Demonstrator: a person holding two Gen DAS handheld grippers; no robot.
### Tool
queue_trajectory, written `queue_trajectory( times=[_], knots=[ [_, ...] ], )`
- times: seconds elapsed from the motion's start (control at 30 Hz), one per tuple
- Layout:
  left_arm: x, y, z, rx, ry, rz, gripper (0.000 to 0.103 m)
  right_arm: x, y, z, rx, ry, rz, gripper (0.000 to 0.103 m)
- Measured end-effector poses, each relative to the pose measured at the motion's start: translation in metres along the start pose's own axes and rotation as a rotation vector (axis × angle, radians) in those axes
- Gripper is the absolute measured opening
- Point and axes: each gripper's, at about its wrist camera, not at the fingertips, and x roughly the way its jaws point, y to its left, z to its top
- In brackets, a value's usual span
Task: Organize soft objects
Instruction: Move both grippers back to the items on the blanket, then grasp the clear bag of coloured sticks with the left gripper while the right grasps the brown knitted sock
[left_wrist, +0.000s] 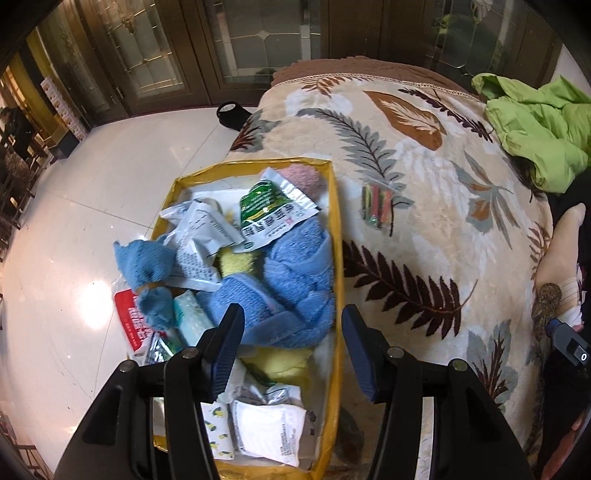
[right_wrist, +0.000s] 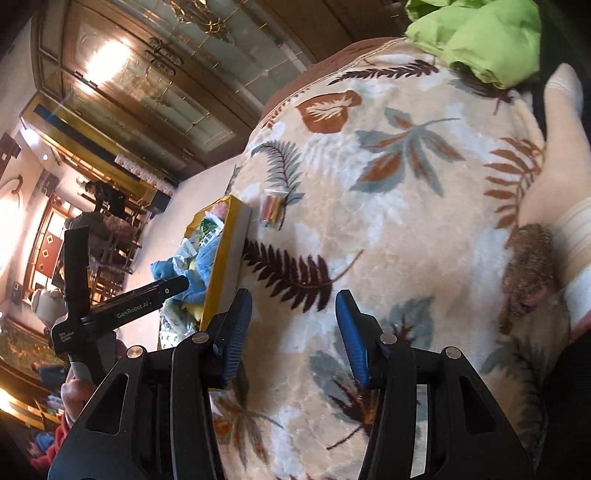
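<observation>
The yellow-rimmed box (left_wrist: 334, 236) sits at the blanket's (left_wrist: 424, 229) left edge, long axis running away from the camera. Inside it: a crumpled blue towel (left_wrist: 291, 280), a blue sock (left_wrist: 146, 258) and printed sachets (left_wrist: 273, 210) whose text is unreadable. The left gripper (left_wrist: 291, 354) hangs released above the towel. The right gripper (right_wrist: 293, 336) is released, empty, over the blanket. The left tool reads "GenRobot.AI".

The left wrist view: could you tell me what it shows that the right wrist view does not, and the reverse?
Only the left wrist view shows the box's contents from above: green sachet, white packets, blue towel. Only the right wrist view shows the left gripper from outside and the furnished room behind. Both share the yellow box, leaf-print blanket, coloured bundle and green garment.
</observation>
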Motion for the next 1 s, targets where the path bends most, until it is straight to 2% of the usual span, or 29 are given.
queue_trajectory(
  times=[0.07,0.17,0.27,0.37,0.5,0.63,0.8,1.0],
  knots=[
    [0.002,-0.003,0.006,0.003,0.011,-0.048,0.055,-0.005,-0.006,0.000,0.009,-0.011,-0.007,0.047],
    [0.012,-0.007,0.028,-0.005,0.050,-0.159,0.057,-0.017,-0.019,0.001,0.028,-0.037,-0.022,0.047],
    [0.021,-0.020,0.049,0.003,0.066,-0.180,0.059,-0.030,-0.030,0.004,0.051,-0.073,-0.043,0.047],
    [0.034,-0.036,0.069,0.010,0.084,-0.217,0.062,-0.039,-0.040,0.005,0.062,-0.103,-0.062,0.058],
    [0.057,-0.057,0.088,0.021,0.119,-0.224,0.062,-0.041,-0.050,0.006,0.072,-0.109,-0.114,0.058],
    [0.077,-0.077,0.096,0.073,0.138,-0.208,0.062,-0.040,-0.058,0.009,0.074,-0.107,-0.191,0.058],
    [0.100,-0.087,0.100,0.084,0.173,-0.214,0.062,-0.041,-0.073,0.010,0.128,-0.097,-0.180,0.058],
    [0.118,-0.090,0.103,0.085,0.172,-0.172,0.062,-0.045,-0.083,0.010,0.161,-0.103,-0.197,0.058]
  ],
)
